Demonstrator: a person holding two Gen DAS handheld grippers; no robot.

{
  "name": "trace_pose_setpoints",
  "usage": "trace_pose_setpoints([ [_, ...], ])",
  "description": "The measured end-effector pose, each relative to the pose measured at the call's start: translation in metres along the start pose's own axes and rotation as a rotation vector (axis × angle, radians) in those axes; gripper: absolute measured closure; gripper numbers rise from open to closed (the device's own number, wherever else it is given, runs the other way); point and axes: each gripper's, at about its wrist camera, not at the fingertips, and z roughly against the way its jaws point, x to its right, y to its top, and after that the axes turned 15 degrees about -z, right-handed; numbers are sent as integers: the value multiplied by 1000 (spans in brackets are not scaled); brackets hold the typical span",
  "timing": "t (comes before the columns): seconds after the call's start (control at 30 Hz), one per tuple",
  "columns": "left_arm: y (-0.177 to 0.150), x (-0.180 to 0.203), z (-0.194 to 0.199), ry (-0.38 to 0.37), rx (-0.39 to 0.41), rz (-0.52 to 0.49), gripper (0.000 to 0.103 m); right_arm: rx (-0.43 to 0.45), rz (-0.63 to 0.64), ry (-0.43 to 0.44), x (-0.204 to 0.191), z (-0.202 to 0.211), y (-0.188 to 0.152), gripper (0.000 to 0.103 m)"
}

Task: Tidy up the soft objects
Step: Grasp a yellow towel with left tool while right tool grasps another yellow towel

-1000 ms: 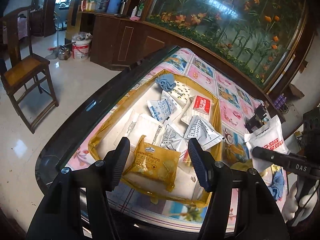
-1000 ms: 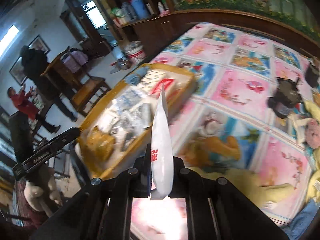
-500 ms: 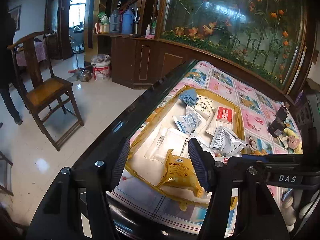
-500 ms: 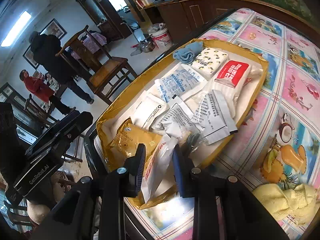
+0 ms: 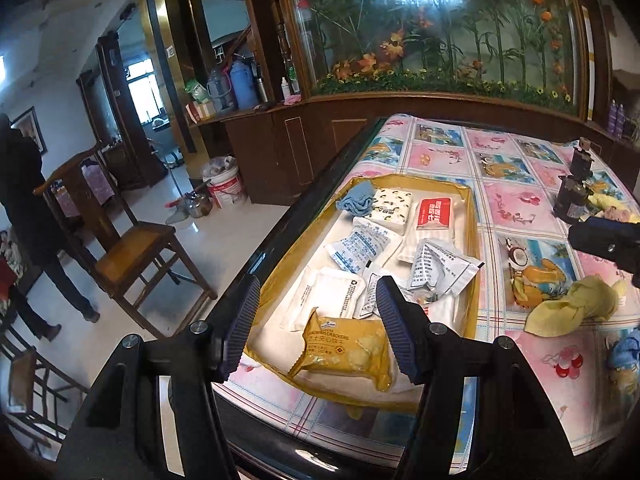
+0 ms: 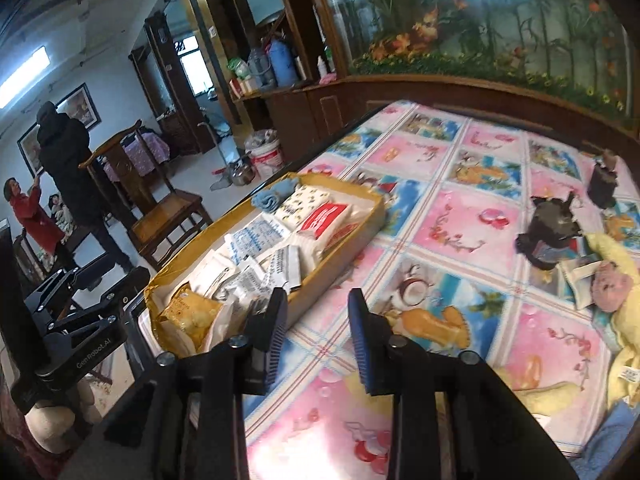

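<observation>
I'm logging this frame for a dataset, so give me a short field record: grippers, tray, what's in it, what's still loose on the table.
left gripper: open, empty, above the tray's near end
right gripper: open, empty, over the tablecloth
tray: yellow, at the table's left edge
tray contents: yellow cracker pack, red-label pack, blue cloth, several white packets
loose on table: yellow cloth, pink plush toy
</observation>
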Motion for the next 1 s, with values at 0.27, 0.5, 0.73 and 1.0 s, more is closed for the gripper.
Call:
trace_pose_setpoints([
  [0.27,8,23,3,-8,-27,-60,42,12,-219,30,70,12,4,28],
  [0.5,9,34,1,-13,-58,-81,42,-23,-253,-10,91,13,-5,28],
  [0.73,8,35,-5,-58,-79,-72,42,-42,-307,-31,110,11,-11,28],
  [1.0,11,47,0,-318,-21,-44,42,0,-363,-126,149,43,-12,28],
])
